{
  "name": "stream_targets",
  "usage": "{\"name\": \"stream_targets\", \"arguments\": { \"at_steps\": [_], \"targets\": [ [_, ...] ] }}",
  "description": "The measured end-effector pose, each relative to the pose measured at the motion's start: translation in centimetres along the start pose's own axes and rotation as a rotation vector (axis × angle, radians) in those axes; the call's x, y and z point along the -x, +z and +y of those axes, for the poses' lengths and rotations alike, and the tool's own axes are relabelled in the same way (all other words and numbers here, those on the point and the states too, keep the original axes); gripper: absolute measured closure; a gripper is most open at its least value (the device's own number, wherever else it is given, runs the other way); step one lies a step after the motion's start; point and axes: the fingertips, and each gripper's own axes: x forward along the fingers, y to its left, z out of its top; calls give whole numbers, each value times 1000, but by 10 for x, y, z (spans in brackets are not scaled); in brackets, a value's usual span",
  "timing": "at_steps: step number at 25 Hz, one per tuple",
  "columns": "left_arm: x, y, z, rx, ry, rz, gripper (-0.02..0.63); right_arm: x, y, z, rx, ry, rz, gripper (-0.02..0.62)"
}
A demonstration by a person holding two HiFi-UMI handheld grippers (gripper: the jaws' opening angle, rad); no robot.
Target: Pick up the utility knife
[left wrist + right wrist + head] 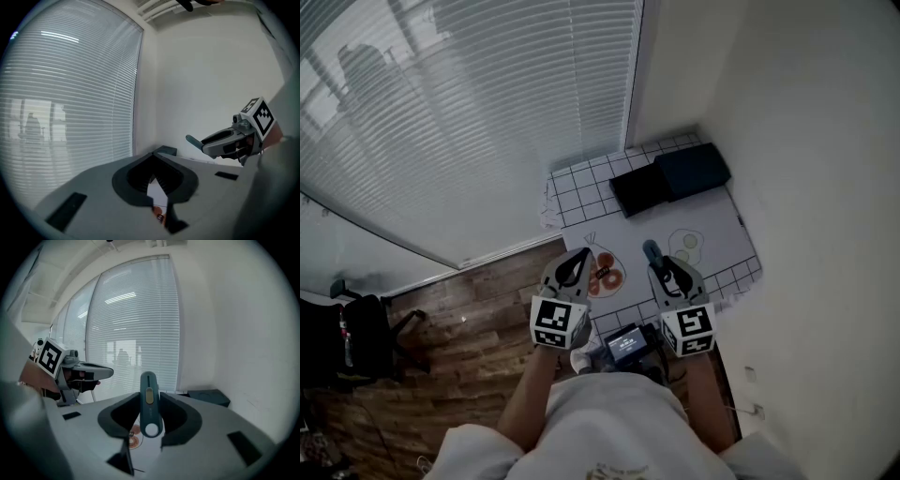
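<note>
Your knife (150, 404) is teal with a mustard patch. Your bench (581, 199) is white with a black grid. There's a black box (639, 189), a dark blue box (694, 170), and a brown wood floor (487, 309).

Matt plastic util. knife (149, 401), wood floor (478, 305)

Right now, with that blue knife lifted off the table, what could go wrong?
1. The utility knife is pinched only by its sides in the right tool, with its end poking past the tips. It could slip and fall to the table below.
2. The left tool hangs close beside it, so a bump could knock the knife loose.
Whether the blade is out cannot be seen.
</note>
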Motion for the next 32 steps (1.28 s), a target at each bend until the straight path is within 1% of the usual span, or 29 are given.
{"name": "stream_targets", "arguments": {
  "at_steps": [5, 9, 11, 15, 18, 29, 32],
  "targets": [
    [4, 15, 1, -19, 1, -29, 601, 7, 17, -1, -12, -16, -51, 459],
    [6, 21, 2, -11, 9, -39, 600, 14, 35, -2, 7, -42, -108, 459],
    [8, 21, 4, -7, 13, -45, 600, 16, 40, -1, 9, -43, -121, 459],
    [9, 27, 2, -11, 7, -55, 601, 19, 45, -3, 10, -54, -136, 459],
    [9, 23, 2, -2, 6, -48, 601, 20, 45, -6, 10, -63, -141, 459],
    [2, 14, 0, 5, -6, -25, 601, 18, 43, -5, 23, -49, -139, 459],
    [-1, 13, -3, 6, -15, -20, 601, 17, 42, -7, 46, -50, -130, 459]
  ]
}}
